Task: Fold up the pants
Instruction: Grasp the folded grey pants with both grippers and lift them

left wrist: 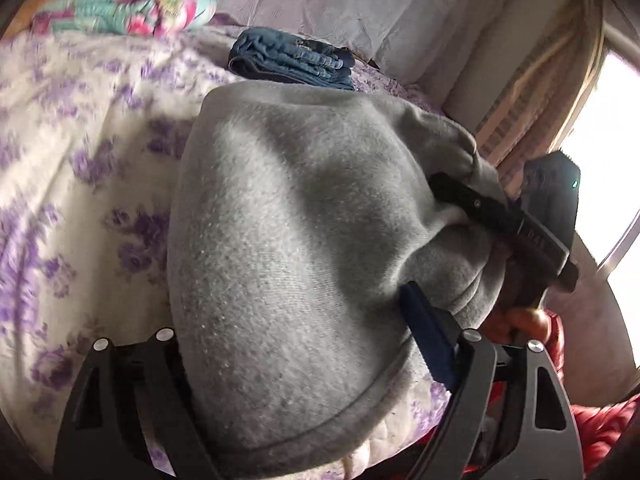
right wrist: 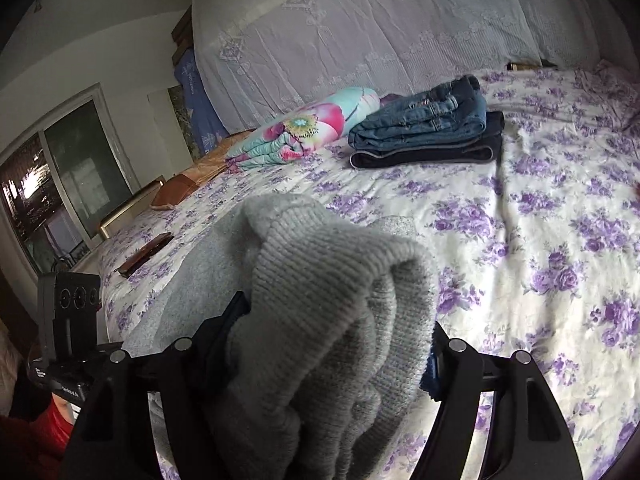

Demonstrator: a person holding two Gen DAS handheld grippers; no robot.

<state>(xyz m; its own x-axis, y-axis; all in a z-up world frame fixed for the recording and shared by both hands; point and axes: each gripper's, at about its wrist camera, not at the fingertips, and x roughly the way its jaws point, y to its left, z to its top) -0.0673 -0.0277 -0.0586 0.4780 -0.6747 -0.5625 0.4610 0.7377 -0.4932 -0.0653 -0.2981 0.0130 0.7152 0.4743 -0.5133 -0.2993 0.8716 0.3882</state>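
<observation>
Grey sweatpants lie bunched on the flowered bed sheet. In the left wrist view my left gripper is shut on a thick fold of them. Its blue-padded right finger presses into the cloth, and the left fingertip is hidden behind it. One black finger of my right gripper bites the far corner of the same bundle. In the right wrist view the ribbed grey pants fill the jaws of my right gripper, which is shut on that thick wad.
Folded jeans are stacked at the back of the bed sheet, beside a rolled floral quilt. A brown wallet-like item lies near the left edge. A lace-covered headboard stands behind. The person's red sleeve shows at lower right.
</observation>
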